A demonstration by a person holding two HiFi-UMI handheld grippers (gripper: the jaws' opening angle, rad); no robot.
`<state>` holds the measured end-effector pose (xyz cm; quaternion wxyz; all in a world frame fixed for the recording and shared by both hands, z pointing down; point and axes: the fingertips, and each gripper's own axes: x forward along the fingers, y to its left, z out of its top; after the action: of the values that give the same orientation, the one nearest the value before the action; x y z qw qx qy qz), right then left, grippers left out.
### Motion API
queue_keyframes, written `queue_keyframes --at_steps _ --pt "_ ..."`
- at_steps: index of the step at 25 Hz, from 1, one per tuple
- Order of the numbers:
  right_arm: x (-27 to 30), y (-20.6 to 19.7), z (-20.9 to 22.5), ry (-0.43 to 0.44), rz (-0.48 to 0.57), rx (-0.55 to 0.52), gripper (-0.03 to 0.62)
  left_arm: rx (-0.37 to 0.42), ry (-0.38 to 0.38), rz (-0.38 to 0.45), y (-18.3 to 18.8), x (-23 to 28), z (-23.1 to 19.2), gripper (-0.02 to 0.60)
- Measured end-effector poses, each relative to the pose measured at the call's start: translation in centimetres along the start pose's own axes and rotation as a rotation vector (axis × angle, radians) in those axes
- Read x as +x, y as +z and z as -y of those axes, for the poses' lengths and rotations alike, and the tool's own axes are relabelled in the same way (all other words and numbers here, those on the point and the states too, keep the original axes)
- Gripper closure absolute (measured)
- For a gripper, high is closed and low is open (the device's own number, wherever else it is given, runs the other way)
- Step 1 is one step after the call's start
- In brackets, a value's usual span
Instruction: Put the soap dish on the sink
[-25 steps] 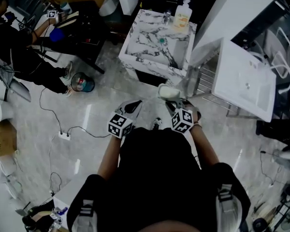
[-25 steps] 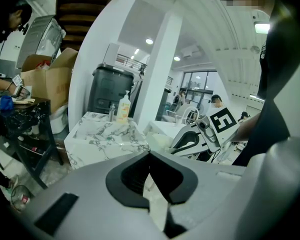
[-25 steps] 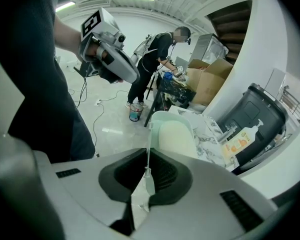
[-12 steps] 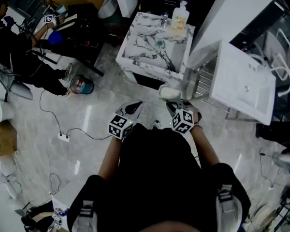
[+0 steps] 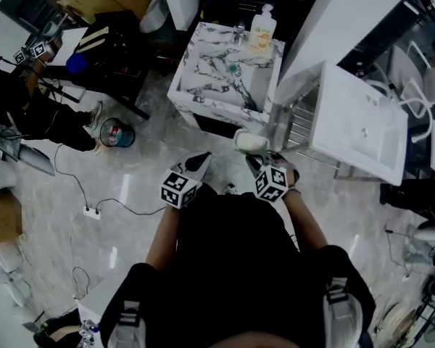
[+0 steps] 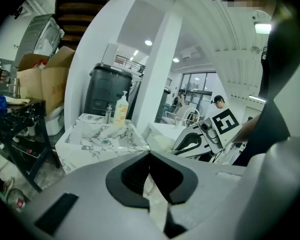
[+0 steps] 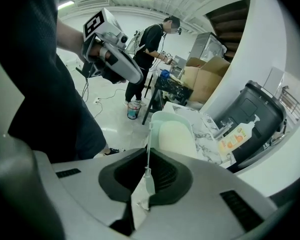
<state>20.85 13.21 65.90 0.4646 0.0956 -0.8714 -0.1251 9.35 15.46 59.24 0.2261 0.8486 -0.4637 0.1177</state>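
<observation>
Head view: one marble-patterned sink (image 5: 225, 75) is standing on the pale floor ahead of the person, and one white basin (image 5: 359, 125) is sitting off to its right. Two grippers are showing below them, each bearing one marker cube. One pump bottle (image 5: 260, 29) is standing upright at the marble sink's back edge. One soap dish (image 5: 251, 142), pale green, is hanging in the air near that sink's front right corner, not resting on it.

Pose: the left gripper (image 5: 196, 167) is pointing forward beside its partner, its jaws lying together with nothing between them. The right gripper (image 5: 257, 159) is reaching slightly further ahead, its jaws pinching the dish's near rim. The dish is sticking out beyond the tips and carrying one cream bar of soap (image 7: 176, 136).
</observation>
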Motion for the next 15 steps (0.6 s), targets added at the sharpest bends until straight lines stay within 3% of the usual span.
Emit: queue_keyframes --at_steps 9,15 --pt "1.4 0.3 1.7 -0.014 -0.028 0.027 0.585 0.009 -0.032 -0.004 0.9 1.2 -2.5 0.583" --pt "3.3 2.5 3.1 -0.017 -0.034 0.046 0.586 0.006 -0.050 -0.021 1.8 1.0 -5.5 0.583"
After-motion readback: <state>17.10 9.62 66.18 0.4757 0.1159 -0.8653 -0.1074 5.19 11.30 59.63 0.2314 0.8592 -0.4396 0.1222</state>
